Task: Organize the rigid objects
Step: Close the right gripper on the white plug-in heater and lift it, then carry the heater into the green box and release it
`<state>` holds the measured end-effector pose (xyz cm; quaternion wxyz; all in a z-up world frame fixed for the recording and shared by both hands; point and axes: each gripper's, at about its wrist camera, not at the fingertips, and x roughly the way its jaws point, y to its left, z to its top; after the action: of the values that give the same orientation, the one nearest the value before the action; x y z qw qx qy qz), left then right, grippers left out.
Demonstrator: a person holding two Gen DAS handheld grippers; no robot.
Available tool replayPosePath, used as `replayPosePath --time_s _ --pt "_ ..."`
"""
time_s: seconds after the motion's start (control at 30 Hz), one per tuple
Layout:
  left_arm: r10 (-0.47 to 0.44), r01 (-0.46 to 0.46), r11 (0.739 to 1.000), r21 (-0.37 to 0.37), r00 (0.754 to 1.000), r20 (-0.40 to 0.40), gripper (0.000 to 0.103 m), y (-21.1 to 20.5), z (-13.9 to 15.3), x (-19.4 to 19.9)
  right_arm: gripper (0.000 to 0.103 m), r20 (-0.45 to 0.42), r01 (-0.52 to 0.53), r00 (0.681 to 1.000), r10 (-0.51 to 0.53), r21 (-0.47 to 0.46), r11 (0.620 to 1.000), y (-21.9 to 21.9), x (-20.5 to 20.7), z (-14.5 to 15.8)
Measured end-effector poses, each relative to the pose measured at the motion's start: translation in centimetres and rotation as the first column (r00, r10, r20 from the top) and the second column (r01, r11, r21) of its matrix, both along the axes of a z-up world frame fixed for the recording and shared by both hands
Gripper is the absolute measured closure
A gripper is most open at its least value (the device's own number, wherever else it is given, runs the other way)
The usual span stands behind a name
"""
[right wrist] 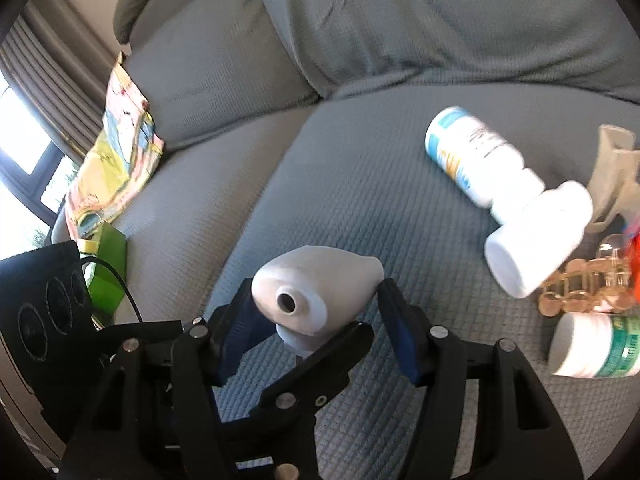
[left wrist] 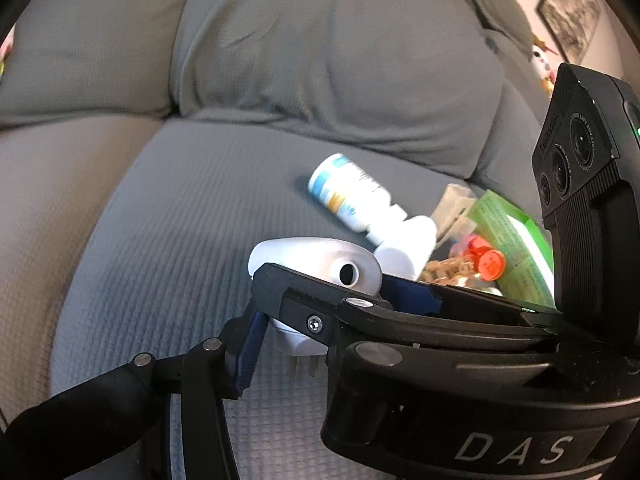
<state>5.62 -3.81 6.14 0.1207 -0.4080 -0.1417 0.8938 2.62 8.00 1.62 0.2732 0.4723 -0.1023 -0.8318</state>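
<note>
Right gripper [right wrist: 316, 316] tilted down toward the seat; blue pads pressed on both sides of the white egg-shaped plastic plug-in device [right wrist: 316, 292], so it is clamped on it. Left gripper [left wrist: 316, 332] comes in from the side, also angled down, and is closed on the same device lower down; one blue pad [left wrist: 248, 352] sits against its base, the other side is hidden behind the right gripper's black finger. The device is held off the cushion between the two tools, with its round hole facing the cameras and its metal prongs [left wrist: 304, 366] pointing down.

Grey waffle-weave sofa seat cushion [right wrist: 360, 208] below.

To the right lies a white bottle with a blue-and-yellow label [right wrist: 472, 152] on its side; touching it, a plain white plastic bottle [right wrist: 536, 236], also on its side, base toward the camera. Just beside these:
- a gold chain-like clip [right wrist: 580, 292]
- a white jar with a green label [right wrist: 592, 348], tipped over
- a beige plastic piece [right wrist: 612, 168]
- orange caps [left wrist: 486, 260]

All the containers are opaque, so their contents cannot be told. A green cardboard box [left wrist: 512, 236] is behind the pile; its inside is not visible.

Far left, a colourful patterned cloth [right wrist: 116, 152] lies against the sofa arm.
</note>
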Motion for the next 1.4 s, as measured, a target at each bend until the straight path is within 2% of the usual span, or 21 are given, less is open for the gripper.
replayPosePath --time_s 0.27,0.67,1.07,1.4 --pt "-0.059 0.054 0.997 -0.047 0.993 -0.102 0.053 2.9 2.9 1.2 0.042 -0.106 0.056 0.993 -0.06 -0.043 0.997 3.4 2.2 2.8" --pt "-0.134 0.115 0.989 -0.096 0.965 -0.224 0.053 7.1 6.4 2.7 0.043 -0.213 0.132 0.965 -0.15 -0.096 0.987 7.1 5.1 6.1" --pt "-0.25 0.228 0.967 -0.112 0.929 -0.272 0.053 12.9 7.9 2.8 0.043 -0.253 0.261 0.924 -0.288 -0.133 0.956 12.9 7.3 7.2" --pt "-0.365 0.341 0.931 -0.131 0.888 -0.279 0.053 18.7 8.1 2.5 0.045 -0.256 0.373 0.881 -0.398 -0.14 0.917 18.8 8.8 7.2"
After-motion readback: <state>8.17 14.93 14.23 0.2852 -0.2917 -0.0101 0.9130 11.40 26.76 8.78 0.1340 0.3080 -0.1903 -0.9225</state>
